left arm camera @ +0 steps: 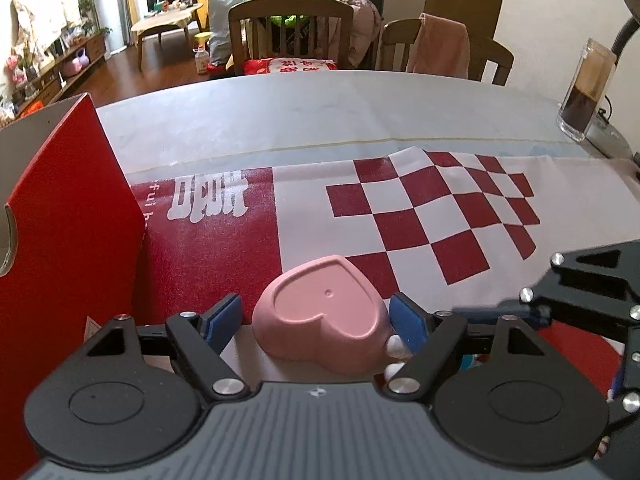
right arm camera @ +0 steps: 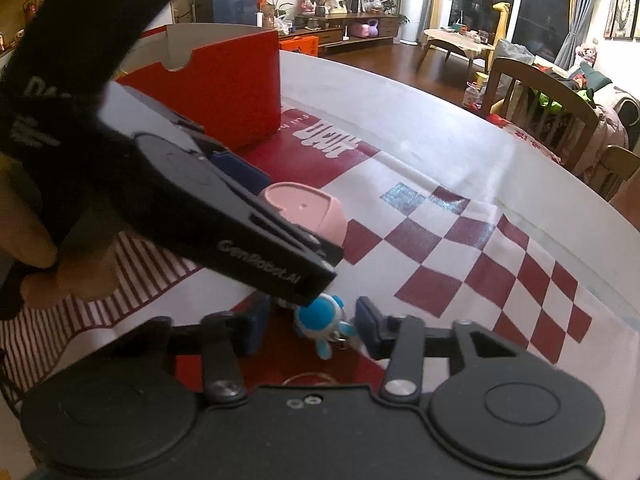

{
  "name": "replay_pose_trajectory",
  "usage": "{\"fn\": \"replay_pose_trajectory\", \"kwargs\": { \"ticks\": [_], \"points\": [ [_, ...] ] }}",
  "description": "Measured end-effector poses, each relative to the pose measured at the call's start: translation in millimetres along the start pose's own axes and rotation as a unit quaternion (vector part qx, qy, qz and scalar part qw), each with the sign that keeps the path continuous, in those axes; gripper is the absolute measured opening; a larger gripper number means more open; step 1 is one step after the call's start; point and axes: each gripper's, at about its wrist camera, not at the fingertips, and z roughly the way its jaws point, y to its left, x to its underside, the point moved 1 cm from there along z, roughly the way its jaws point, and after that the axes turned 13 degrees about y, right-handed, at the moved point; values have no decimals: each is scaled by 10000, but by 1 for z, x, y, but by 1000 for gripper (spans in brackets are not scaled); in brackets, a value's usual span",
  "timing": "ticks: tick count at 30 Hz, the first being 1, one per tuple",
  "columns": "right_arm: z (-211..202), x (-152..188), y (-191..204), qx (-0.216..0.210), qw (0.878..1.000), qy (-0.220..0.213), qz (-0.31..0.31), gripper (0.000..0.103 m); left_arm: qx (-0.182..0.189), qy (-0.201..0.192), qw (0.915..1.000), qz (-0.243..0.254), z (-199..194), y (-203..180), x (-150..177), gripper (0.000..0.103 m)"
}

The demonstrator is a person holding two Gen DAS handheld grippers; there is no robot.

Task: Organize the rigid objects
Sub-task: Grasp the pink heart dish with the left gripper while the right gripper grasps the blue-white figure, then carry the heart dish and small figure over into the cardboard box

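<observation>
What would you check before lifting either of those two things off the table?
1. Pink heart dish between the left gripper pads: ok.
2. Left pads pressing on the dish: not ok, gaps show on both sides.
3. Blue toy figure between the right gripper pads: ok.
4. Right pads touching the toy: not ok, gaps remain.
5. Red box open on top: ok.
6. Grippers clear of each other: cannot tell, the left one overhangs the right one's pads.
</observation>
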Motion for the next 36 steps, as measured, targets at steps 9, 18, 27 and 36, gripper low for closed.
{"fn": "replay_pose_trajectory", "kwargs": {
  "ticks": [9,18,27,36],
  "points": [
    [-10,11,11,109,9980,109,610,28,-2,-9,9999,101,-3,-3,1,75],
    [-28,26,9,196,9890,103,1461,28,89,-89,9999,-38,-23,1,6,74],
    [-54,34,3,320,9797,-67,1979,27,160,-174,9997,-114,-53,5,16,74],
    [-92,23,4,348,9759,-334,2128,26,273,-232,9992,-158,-87,7,22,74]
  ]
}}
